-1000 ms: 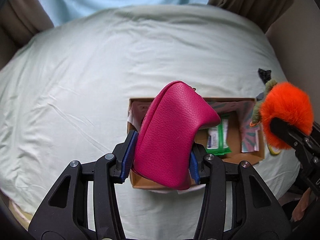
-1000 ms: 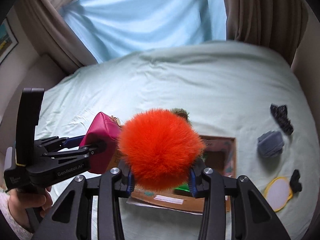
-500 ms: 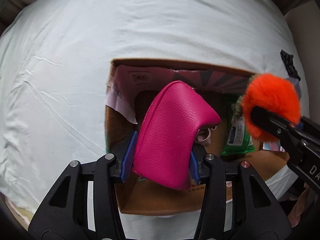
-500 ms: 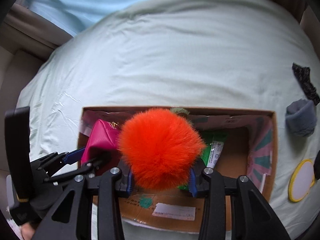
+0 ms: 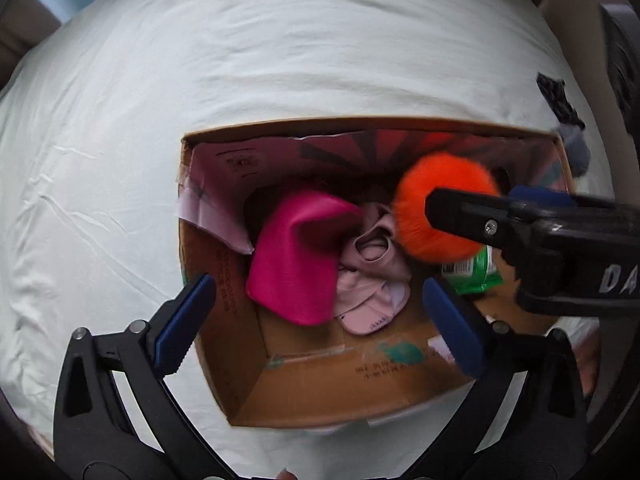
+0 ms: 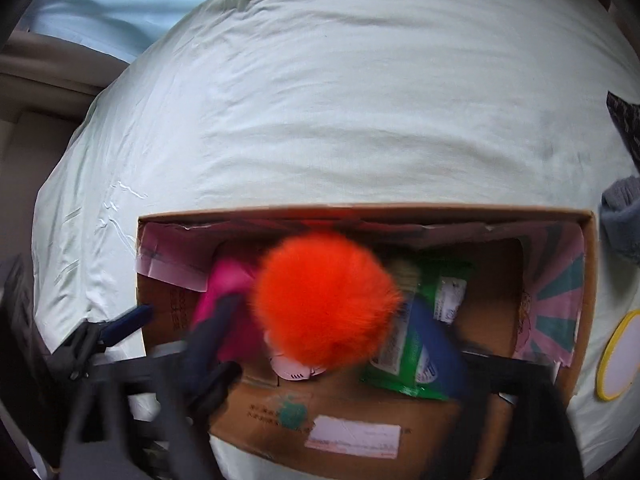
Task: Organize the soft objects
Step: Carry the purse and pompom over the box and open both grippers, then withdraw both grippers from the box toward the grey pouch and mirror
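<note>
1. Since the earlier frame both grippers are lower over the cardboard box [image 5: 224, 312], which fills far more of each view, and both have just been opening their jaws.
2. The left gripper [image 5: 320, 320] now has its blue pads wide apart. The magenta pouch [image 5: 296, 256] that they clamped before is free of them and lies inside the box, at its left side, leaning on a pale pink garment [image 5: 372, 280].
3. The pouch is still between the two pads in the picture, but neither pad touches it.
4. To the right of the pink garment is the orange pompom [image 5: 436, 208], in the middle part of the box, above a green wipes packet [image 5: 476, 276].
5. The right gripper [image 6: 324, 320] also has its jaws apart. In its own view the frame is blurred, so I cannot say for sure whether the pompom [image 6: 324, 312] already rests on the contents or is falling; it seems loose from the pads.
6. Right of the box, on the pale bed sheet [image 6: 360, 100], lie a grey sock [image 6: 624, 216], a dark patterned cloth [image 6: 626, 124] and a round yellow-rimmed item [image 6: 618, 354], all outside the box.
</note>
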`<state>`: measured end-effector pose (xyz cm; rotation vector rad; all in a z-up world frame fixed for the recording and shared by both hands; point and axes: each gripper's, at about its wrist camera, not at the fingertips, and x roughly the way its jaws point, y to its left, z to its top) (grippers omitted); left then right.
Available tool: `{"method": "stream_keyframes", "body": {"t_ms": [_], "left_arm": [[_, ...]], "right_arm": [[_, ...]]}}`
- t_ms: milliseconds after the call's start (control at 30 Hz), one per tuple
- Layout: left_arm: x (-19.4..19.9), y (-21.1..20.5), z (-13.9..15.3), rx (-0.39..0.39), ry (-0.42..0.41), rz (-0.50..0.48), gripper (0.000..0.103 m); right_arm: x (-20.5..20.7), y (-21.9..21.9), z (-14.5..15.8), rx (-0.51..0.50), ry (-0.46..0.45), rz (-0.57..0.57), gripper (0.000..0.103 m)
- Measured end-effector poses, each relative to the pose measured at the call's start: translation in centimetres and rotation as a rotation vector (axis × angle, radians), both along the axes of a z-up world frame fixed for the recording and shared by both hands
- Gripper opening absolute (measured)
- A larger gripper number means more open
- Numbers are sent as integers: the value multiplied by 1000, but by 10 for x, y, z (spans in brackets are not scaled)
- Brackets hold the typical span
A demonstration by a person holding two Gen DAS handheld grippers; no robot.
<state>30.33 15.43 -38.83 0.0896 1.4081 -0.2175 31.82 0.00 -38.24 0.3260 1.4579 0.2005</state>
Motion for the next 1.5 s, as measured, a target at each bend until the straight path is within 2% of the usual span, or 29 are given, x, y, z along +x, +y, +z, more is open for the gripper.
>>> {"method": "stream_keyframes", "body": {"t_ms": [100,233,333,433,567,833,1067,1200,1300,1400,1500], "left_arm": [[-13,-7,9,5,-17,-40,103],[-24,-5,12,-10,2,-27,103],[-34,-2,18,-25,3,-8,103],[-35,0,21,-20,-20,-7,103],[-42,3,40,-22,-61,4,103],[-68,12,94,5,-158,19,103],[-99,26,148,11,-246,64,103],[-118,28,178,14,-297,71,103],[-133,28,206,-16,-347,69,103],[-149,30,239,-48,-411,89,103],[-163,28,265,-38,-483,108,103]], "right_arm": [[-5,-7,2,-8,-15,5,103],[-13,-8,8,-19,-22,26,103],[-20,-8,20,-19,-65,19,103],[-27,-5,33,-33,-99,20,103],[-38,-5,54,-26,-126,9,103],[-72,2,111,-52,-233,38,103],[-114,10,174,-138,-376,89,103],[-141,3,215,-169,-460,47,103],[-159,-4,240,-215,-511,7,103],[-183,-18,269,-259,-566,-55,103],[-205,-35,290,-262,-624,-112,103]]}}
